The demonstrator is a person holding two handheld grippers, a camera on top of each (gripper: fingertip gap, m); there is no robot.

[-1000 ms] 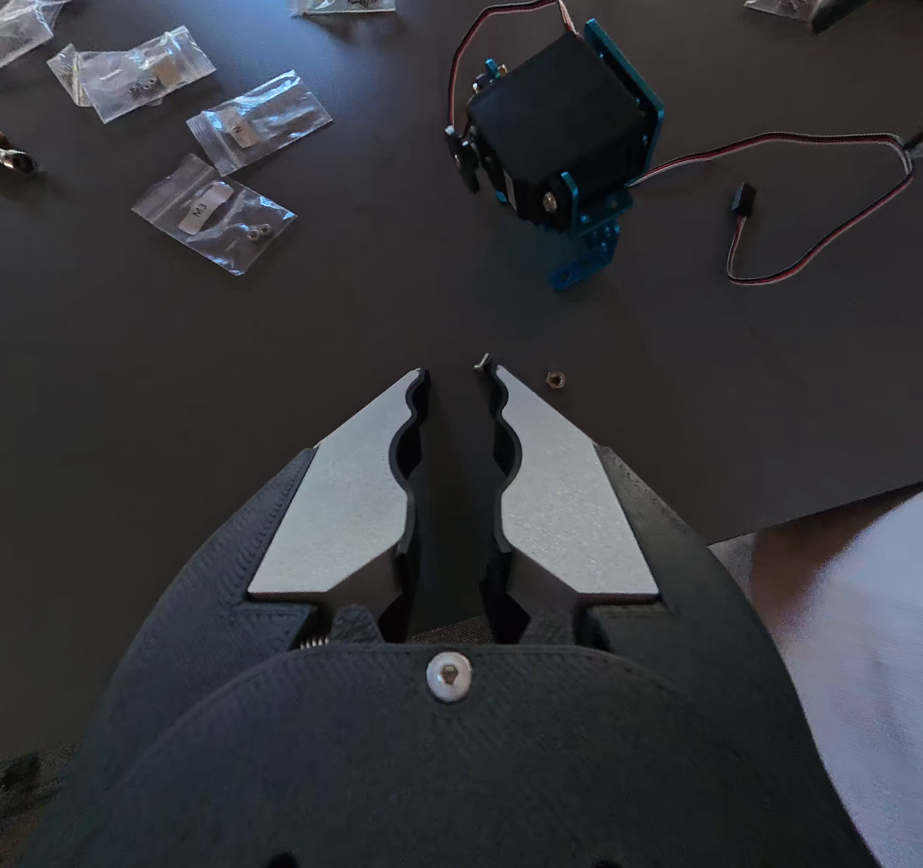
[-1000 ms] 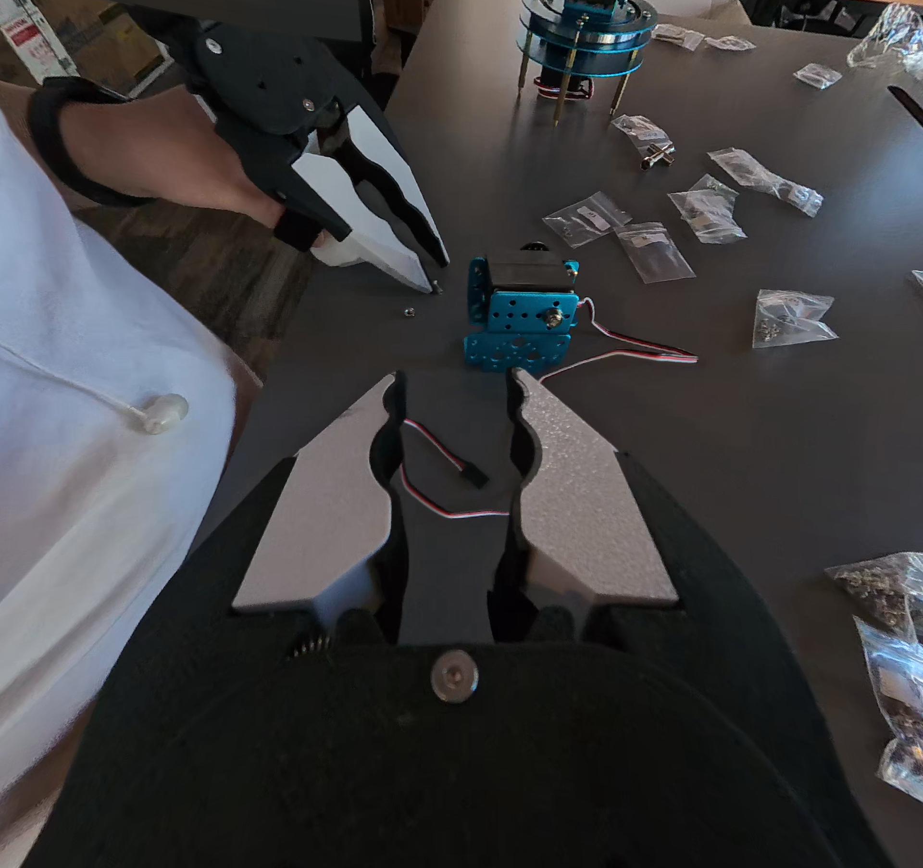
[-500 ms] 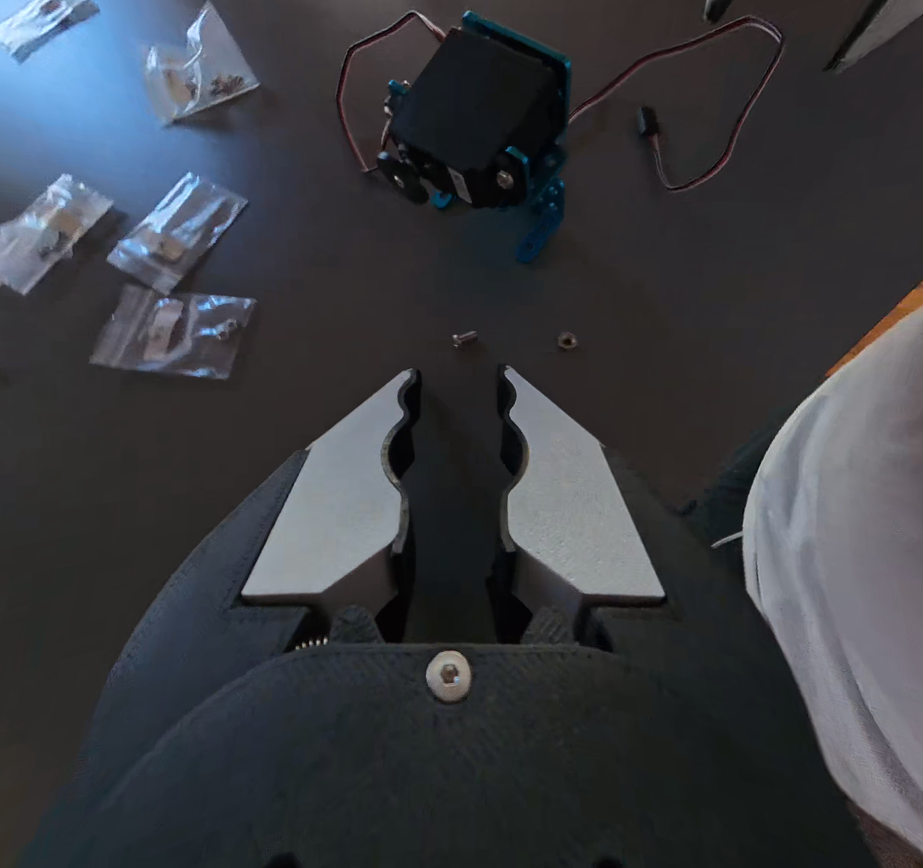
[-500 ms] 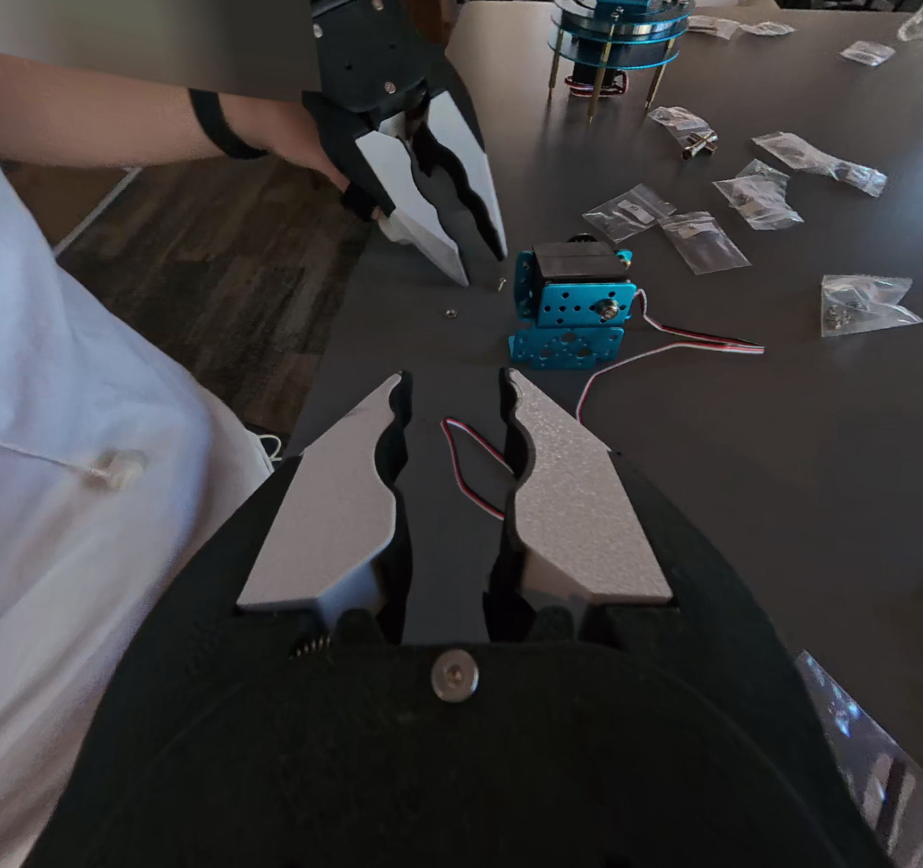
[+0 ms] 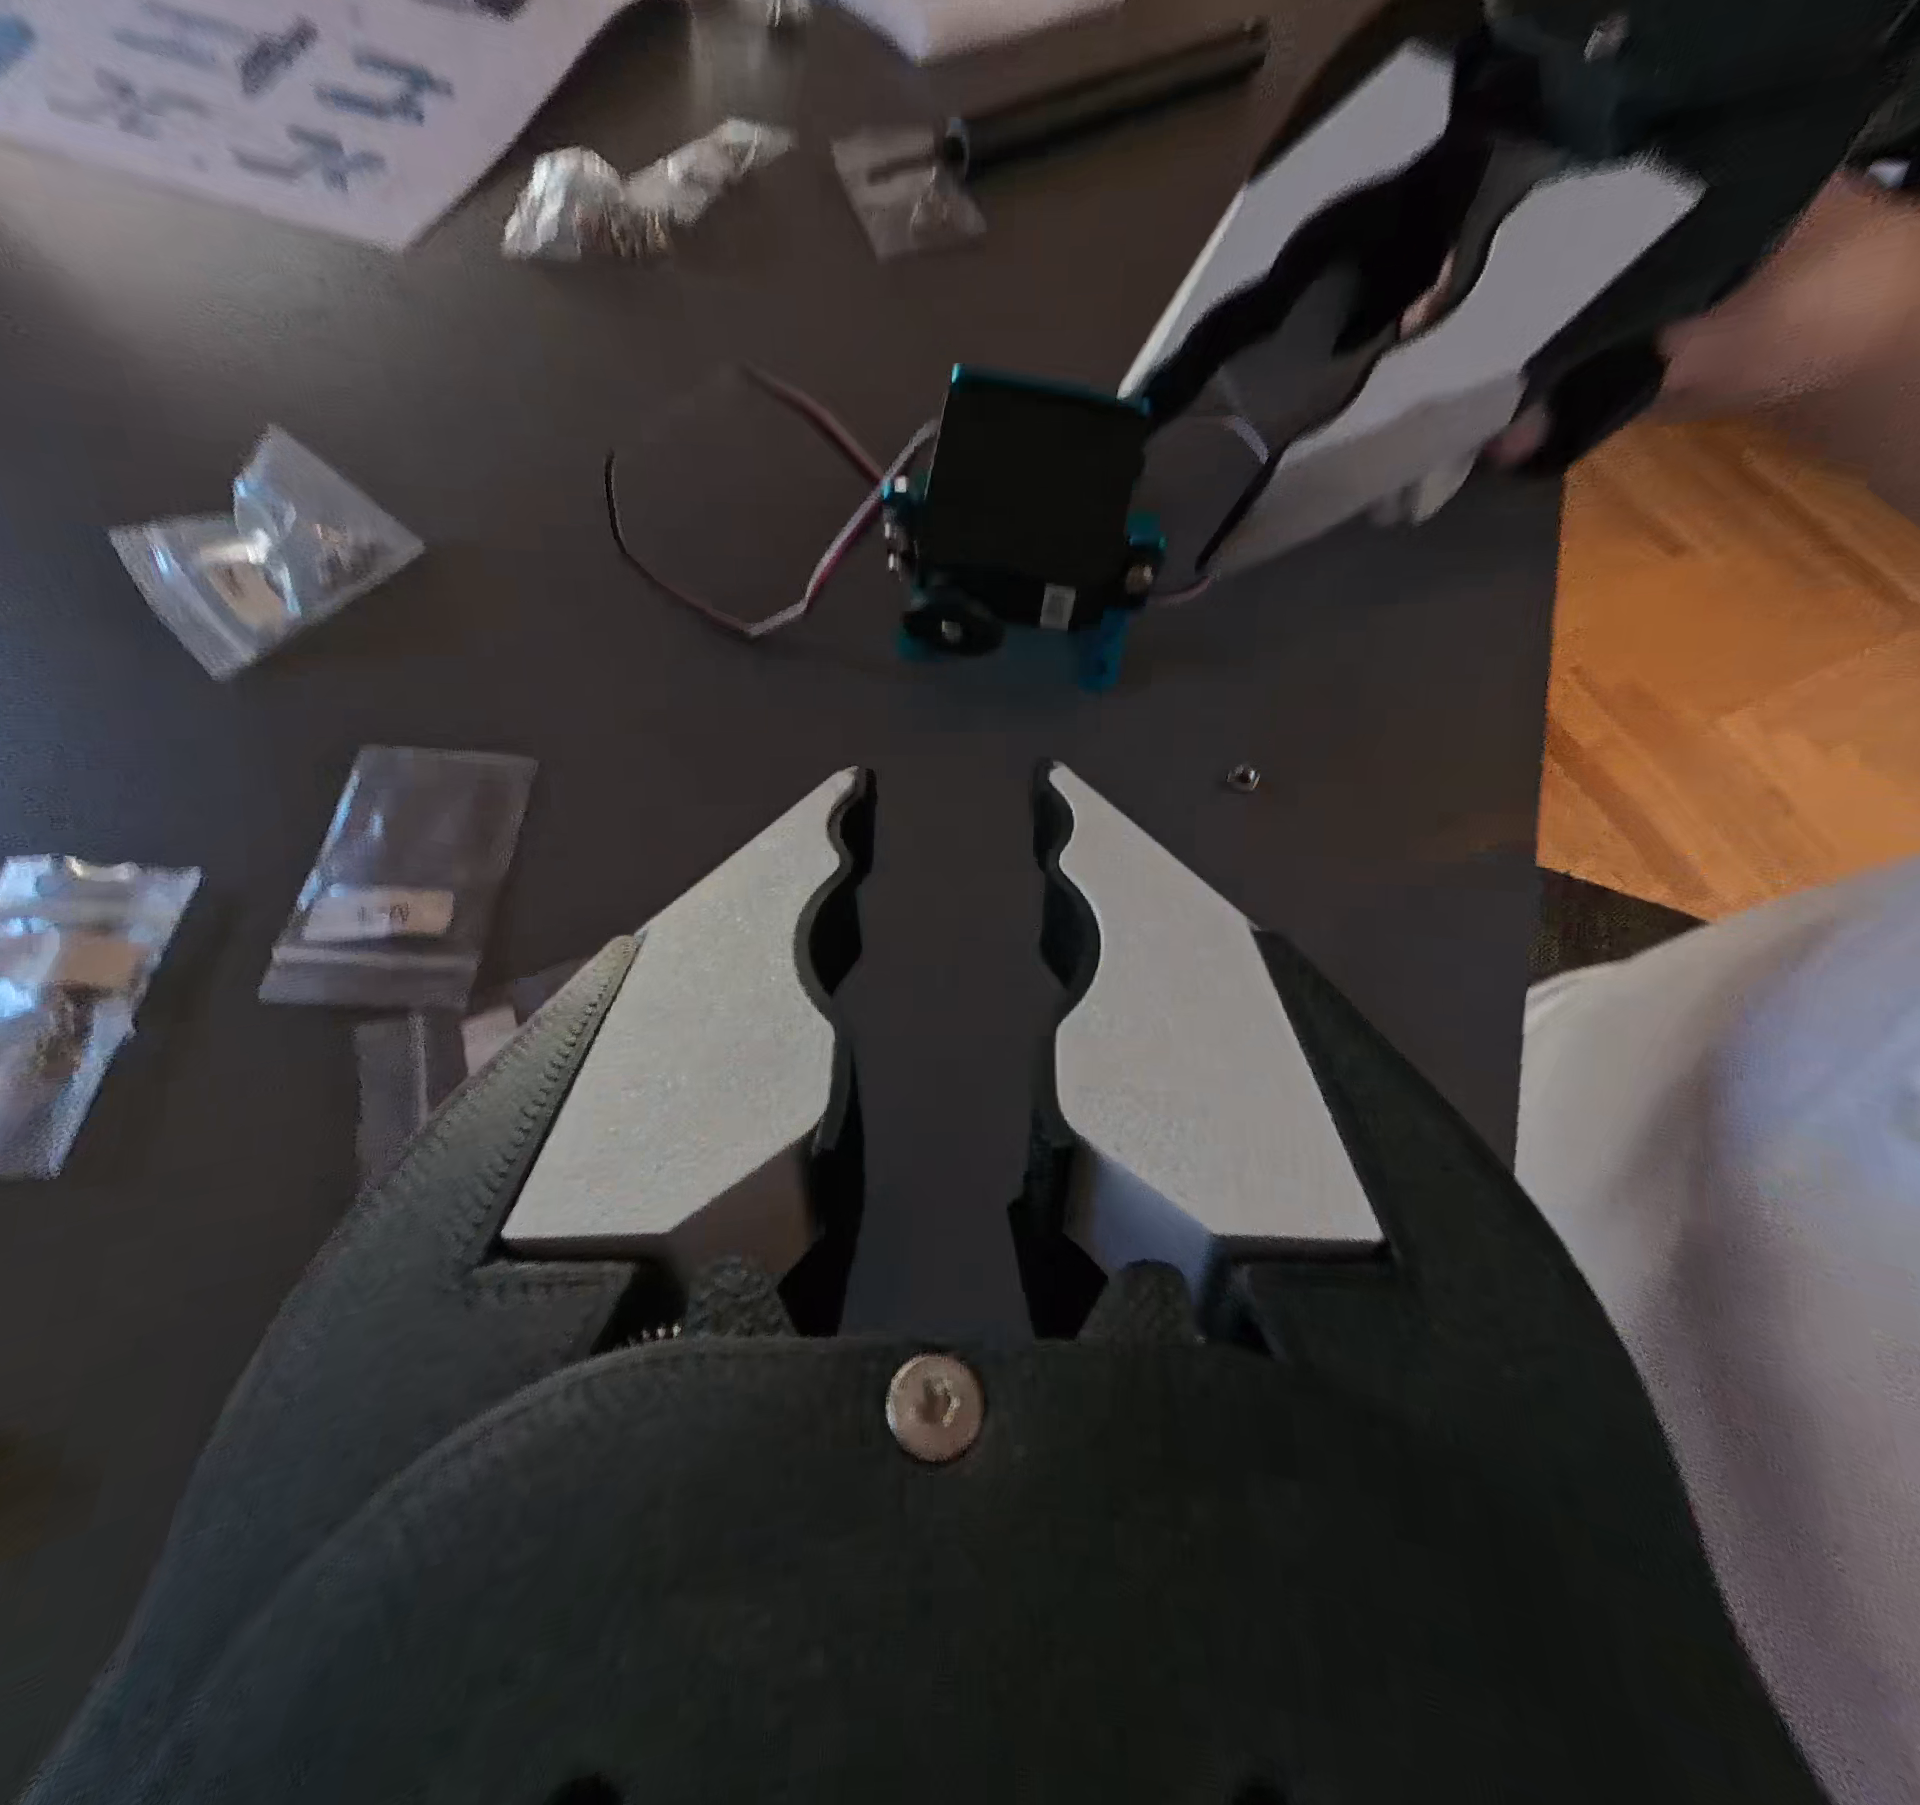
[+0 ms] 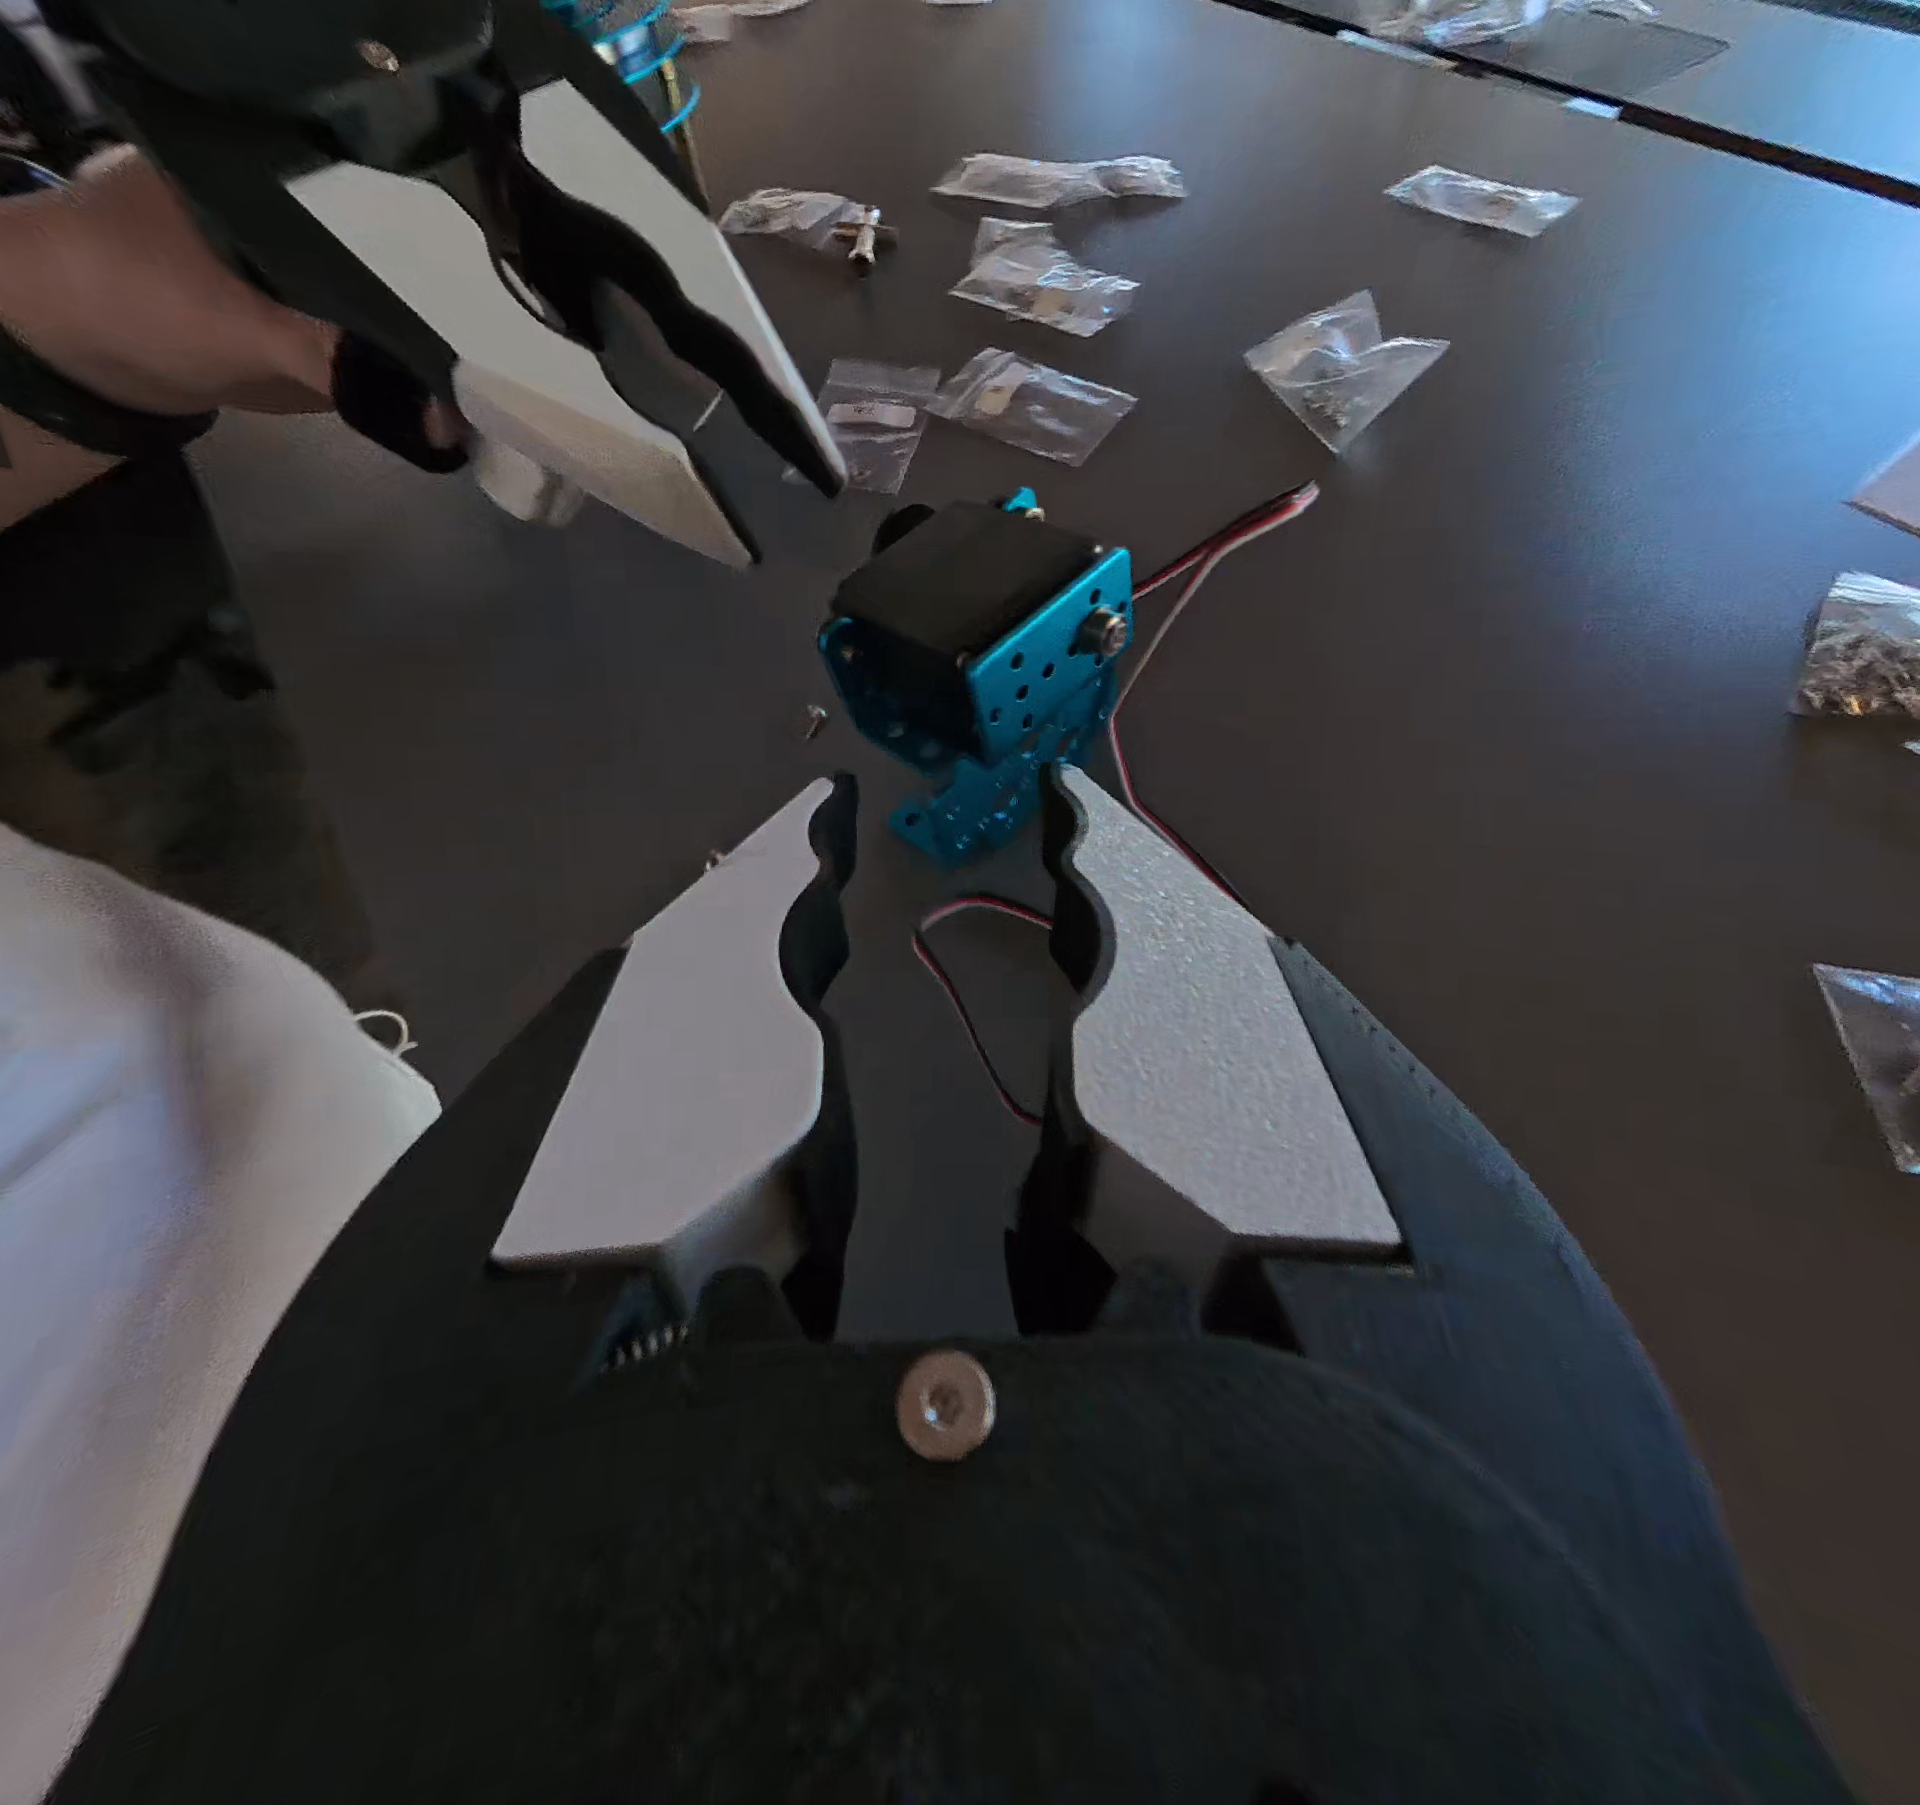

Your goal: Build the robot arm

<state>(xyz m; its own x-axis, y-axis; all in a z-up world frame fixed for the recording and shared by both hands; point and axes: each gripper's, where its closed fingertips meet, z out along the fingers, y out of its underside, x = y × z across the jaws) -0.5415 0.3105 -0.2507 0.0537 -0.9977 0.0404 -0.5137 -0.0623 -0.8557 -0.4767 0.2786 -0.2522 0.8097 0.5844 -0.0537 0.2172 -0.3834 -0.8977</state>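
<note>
Where both were apart, right tool (image 6: 945, 799) now nearer servo (image 6: 961, 628), left tool (image 5: 954, 784) open.

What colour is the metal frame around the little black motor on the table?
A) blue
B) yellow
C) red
A: the frame holding the black motor is bright blue, with small holes in its side.

Dark table (image 6: 1455, 612), wooden floor (image 5: 1714, 664)
</note>
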